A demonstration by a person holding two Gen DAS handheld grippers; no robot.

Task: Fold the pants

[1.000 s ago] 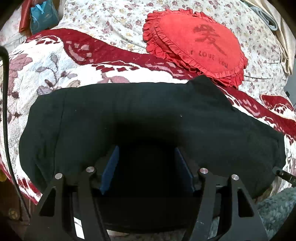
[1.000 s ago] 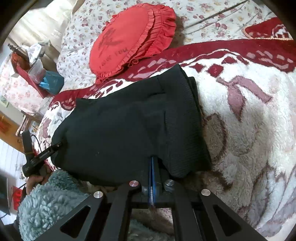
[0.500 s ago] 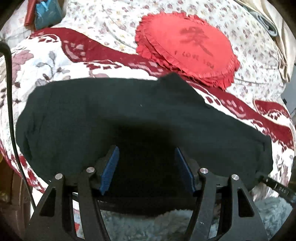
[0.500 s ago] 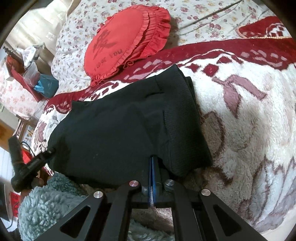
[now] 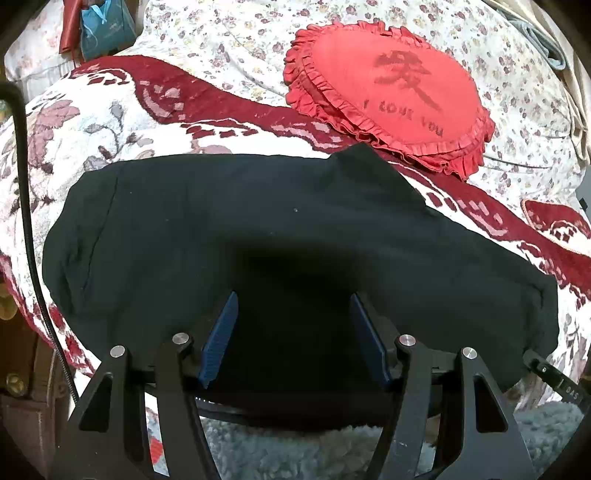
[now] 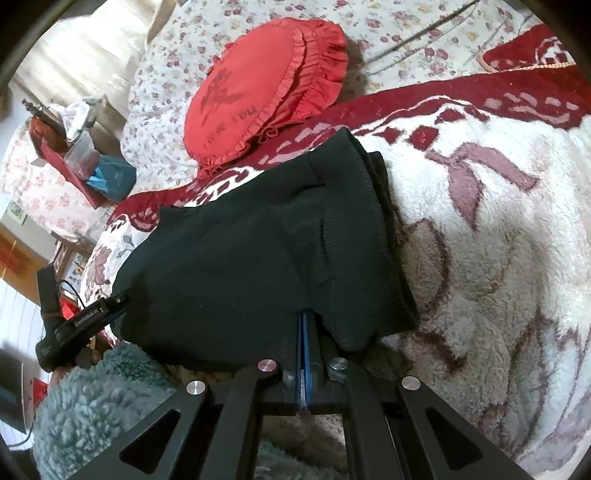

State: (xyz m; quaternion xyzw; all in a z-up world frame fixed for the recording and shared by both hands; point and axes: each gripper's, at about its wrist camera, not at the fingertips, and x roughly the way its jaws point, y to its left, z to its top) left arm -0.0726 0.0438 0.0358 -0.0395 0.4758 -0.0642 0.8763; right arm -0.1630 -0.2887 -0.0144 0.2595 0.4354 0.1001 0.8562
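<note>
The black pants point(image 5: 258, 229) lie folded in a long band across a red and white fleece blanket point(image 5: 92, 122). My left gripper point(image 5: 293, 328) is open, its blue pads standing apart over the near edge of the pants. In the right wrist view the pants point(image 6: 236, 251) show their ribbed waistband at the right end. My right gripper point(image 6: 303, 325) is shut, its blue pads pressed together at the near edge of the pants by the waistband. Whether cloth is pinched between the pads is hidden.
A red heart-shaped ruffled cushion point(image 5: 391, 92) lies just beyond the pants on a floral bedsheet point(image 5: 221, 48). A blue bag point(image 5: 103, 29) sits at the far left corner. A grey fleece sleeve point(image 6: 99, 406) is at the bed's near edge. A black cable point(image 5: 26, 206) hangs at the left.
The left wrist view has shifted slightly over the pants; its jaws stay open. The right gripper stays shut at the waistband end, with the view drifting a little. The pants keep their shape.
</note>
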